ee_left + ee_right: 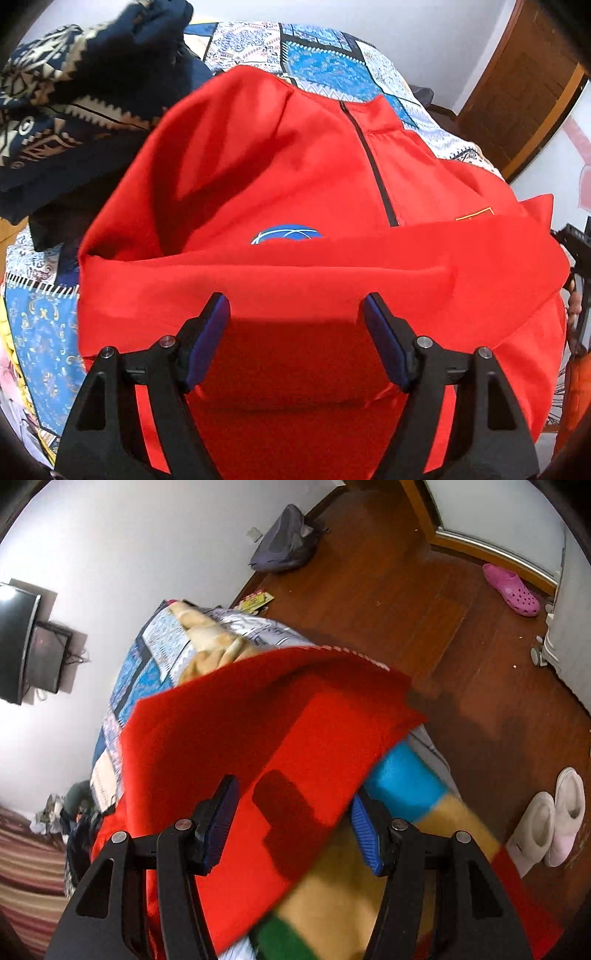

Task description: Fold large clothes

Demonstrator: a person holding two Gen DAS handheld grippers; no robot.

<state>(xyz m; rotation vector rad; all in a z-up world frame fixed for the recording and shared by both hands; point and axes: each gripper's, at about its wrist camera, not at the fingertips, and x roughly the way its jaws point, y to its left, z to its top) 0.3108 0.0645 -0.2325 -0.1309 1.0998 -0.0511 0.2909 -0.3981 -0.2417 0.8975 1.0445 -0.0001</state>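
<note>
Left wrist view: a red jacket [258, 166] lies spread on a bed covered by a blue patchwork quilt [325, 62], its dark zip [373, 166] running down the front and a blue round emblem [286, 233] half hidden by a lower panel that is folded up across the chest. The left gripper [295, 332] hovers over this folded band with its jaws apart and only flat cloth beneath them, nothing pinched. A dark patterned garment [74, 92] is heaped at the far left of the bed. Right wrist view: the right gripper [291, 819] stands with its jaws partly apart and a raised flap of the same jacket [266, 716] draped between them; whether the pads actually press the cloth cannot be told, since the fabric edge is blurred. Beyond lie a wooden floor [424, 627], a pink clog [511, 589] and pale slippers [546, 823]. The fabric looks thin, light and smooth, likely slippery and entirely limp, so it should sag and slide unless taken at a hem, seam or corner, where doubled layers give the pads more to bite; both edges of a fold probably need holding at once.
</note>
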